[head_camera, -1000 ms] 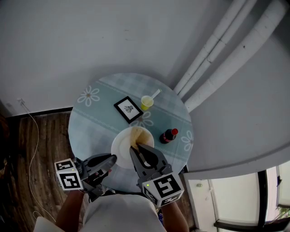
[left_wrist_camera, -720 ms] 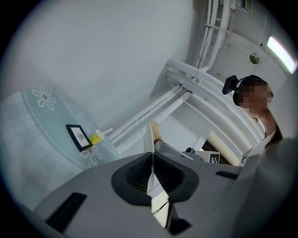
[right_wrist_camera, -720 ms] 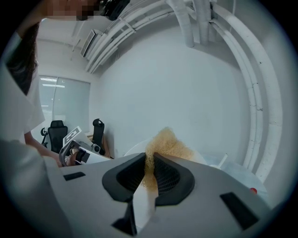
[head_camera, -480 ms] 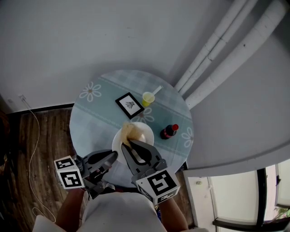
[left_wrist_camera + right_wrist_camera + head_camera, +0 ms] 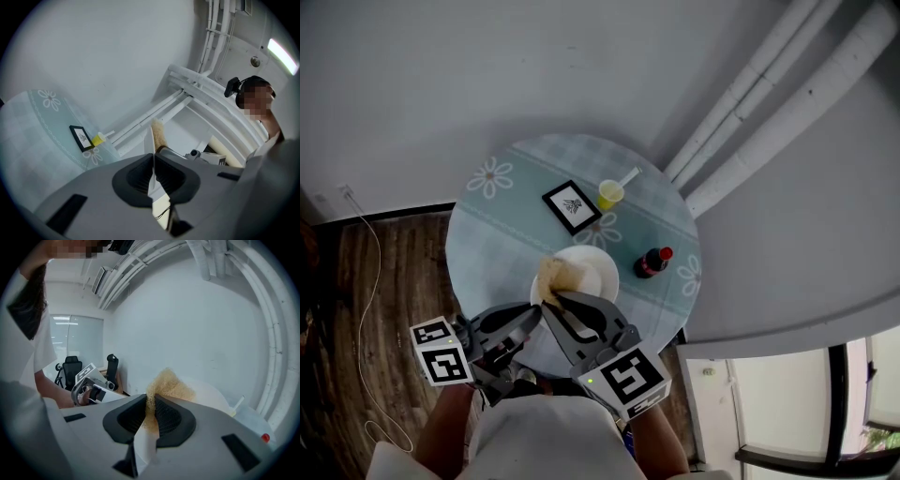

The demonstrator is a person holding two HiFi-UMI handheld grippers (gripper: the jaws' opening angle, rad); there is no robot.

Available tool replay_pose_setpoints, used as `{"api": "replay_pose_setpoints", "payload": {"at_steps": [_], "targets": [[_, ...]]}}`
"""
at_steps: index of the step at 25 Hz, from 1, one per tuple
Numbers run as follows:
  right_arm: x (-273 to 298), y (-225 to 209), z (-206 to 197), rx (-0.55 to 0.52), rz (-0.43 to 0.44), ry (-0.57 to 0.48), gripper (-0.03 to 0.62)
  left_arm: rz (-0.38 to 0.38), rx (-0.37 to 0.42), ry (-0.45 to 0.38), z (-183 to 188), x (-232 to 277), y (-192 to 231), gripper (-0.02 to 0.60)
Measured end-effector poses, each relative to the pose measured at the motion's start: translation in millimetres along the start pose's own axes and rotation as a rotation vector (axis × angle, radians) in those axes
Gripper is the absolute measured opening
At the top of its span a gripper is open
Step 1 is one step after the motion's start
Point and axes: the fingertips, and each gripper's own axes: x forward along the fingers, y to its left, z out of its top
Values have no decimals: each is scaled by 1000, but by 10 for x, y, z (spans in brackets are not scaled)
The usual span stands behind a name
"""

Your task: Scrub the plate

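White wall is filling the top of the head view, w/ thick white pipes running diagonally at upper right and wood floor showing at left. A round table in a pale blue daisy-print cloth is sitting mid-frame. On its far half a small black picture frame is lying just beside a yellow cup w/ a straw. A dark bottle w/ a red cap is standing at the right, near the plate but apart from it. The white plate is sitting over the table's near part; can't tell if it's resting on the cloth or lifted off. Both grippers are reaching in from the near side and covering its near rim in the head view. A tan scrub sponge is lying against the plate's left portion. L gripper is coming in from lower left. In the left gripper view its jaws are almost fully together, pinching the thin plate rim, which is showing edge-on btw the pads. R gripper is angling in from the near right. In the right gripper view its jaws are standing only a narrow gap apart, clamping the sponge, which is bulging out past the tips against the plate's face.
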Motion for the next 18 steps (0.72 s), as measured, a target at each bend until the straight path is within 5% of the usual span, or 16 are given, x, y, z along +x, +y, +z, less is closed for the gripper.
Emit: {"api": "replay_pose_setpoints", "payload": {"at_steps": [18], "targets": [[-36, 247, -320, -49, 3, 170, 61, 6, -59, -22, -47, -90, 108, 17]]}}
